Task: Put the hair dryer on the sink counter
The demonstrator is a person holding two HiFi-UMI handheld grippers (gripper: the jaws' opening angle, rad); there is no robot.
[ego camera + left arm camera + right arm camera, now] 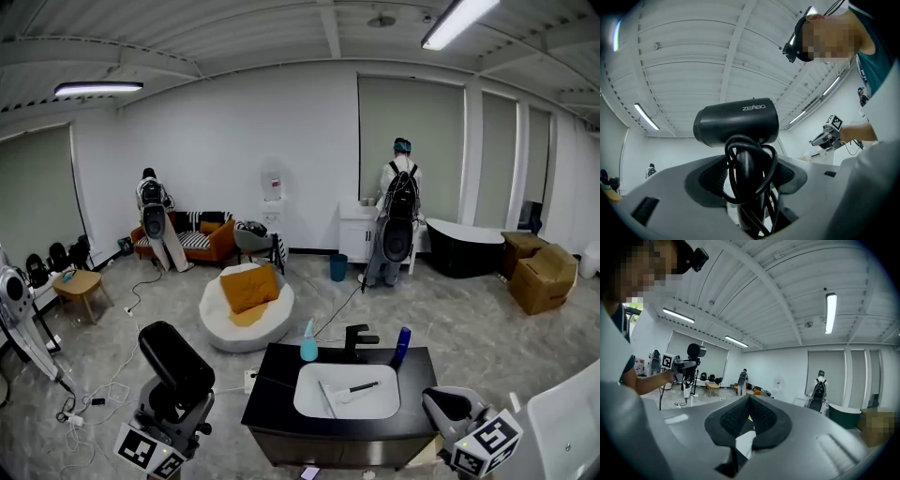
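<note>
A black hair dryer (176, 361) stands upright at the bottom left of the head view, left of the sink counter (272, 394). My left gripper (173, 405) is shut on its handle. In the left gripper view the hair dryer (736, 121) rises between the jaws of my left gripper (747, 183), its cord looped round the handle. The black counter holds a white basin (314, 401). My right gripper (442, 405) hovers at the counter's front right corner. Its pads (740, 414) meet with nothing between them.
On the counter stand a teal soap bottle (308, 342), a black faucet (356, 339) and a blue bottle (401, 345). A brush (361, 387) lies in the basin. Cables (89, 401) trail on the floor at left. A white beanbag (247, 319) sits beyond the counter.
</note>
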